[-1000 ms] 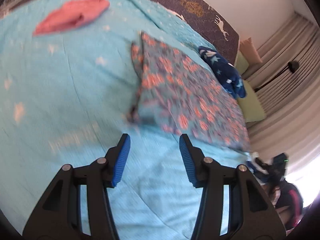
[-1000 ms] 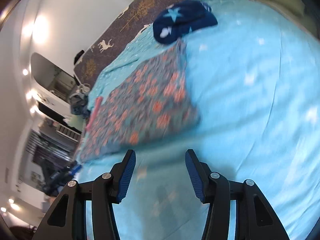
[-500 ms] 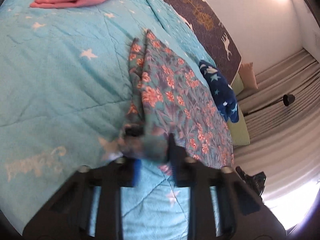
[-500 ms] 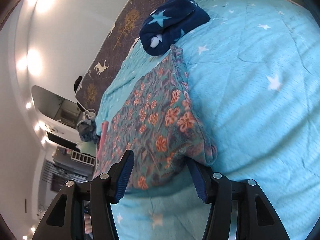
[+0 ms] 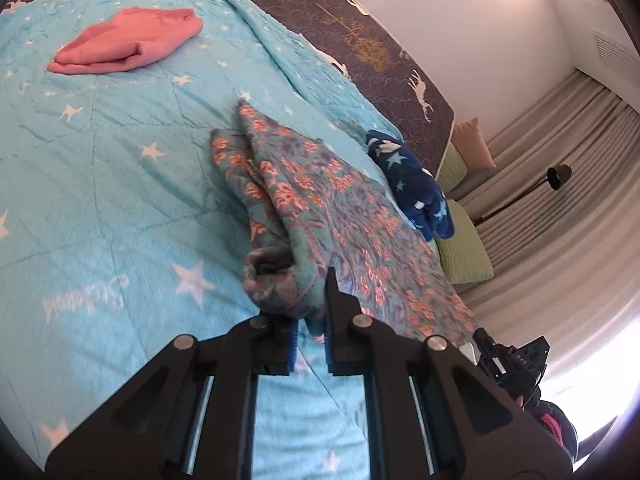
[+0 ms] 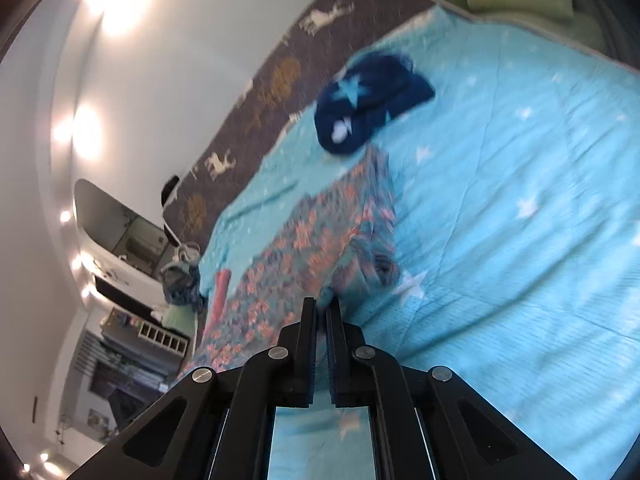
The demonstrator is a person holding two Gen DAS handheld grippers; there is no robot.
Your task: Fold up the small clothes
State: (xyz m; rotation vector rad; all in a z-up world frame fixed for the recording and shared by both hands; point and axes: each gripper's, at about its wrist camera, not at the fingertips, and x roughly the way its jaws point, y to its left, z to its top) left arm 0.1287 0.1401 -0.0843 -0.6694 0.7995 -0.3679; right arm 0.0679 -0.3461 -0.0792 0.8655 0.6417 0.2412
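Note:
A teal garment with orange flowers (image 5: 320, 200) lies across the light-blue star bedcover (image 5: 100, 200). My left gripper (image 5: 310, 304) is closing on the near left corner of that garment, with a bunched fold pinched between its blue pads and lifted off the cover. In the right wrist view the same floral garment (image 6: 312, 248) rises to my right gripper (image 6: 322, 308), which is shut on its near right corner. The near edge hangs between the two grippers; the far edge rests on the bed.
A folded pink garment (image 5: 124, 42) lies far left on the cover. A navy star-print garment (image 5: 412, 184) (image 6: 368, 104) sits just beyond the floral one. A dark deer-print headboard (image 5: 360, 40), green cushions (image 5: 464, 248) and curtains border the bed.
Both grippers went from open above the cover to shut on the floral garment's near corners. That near edge has risen off the bed with them.

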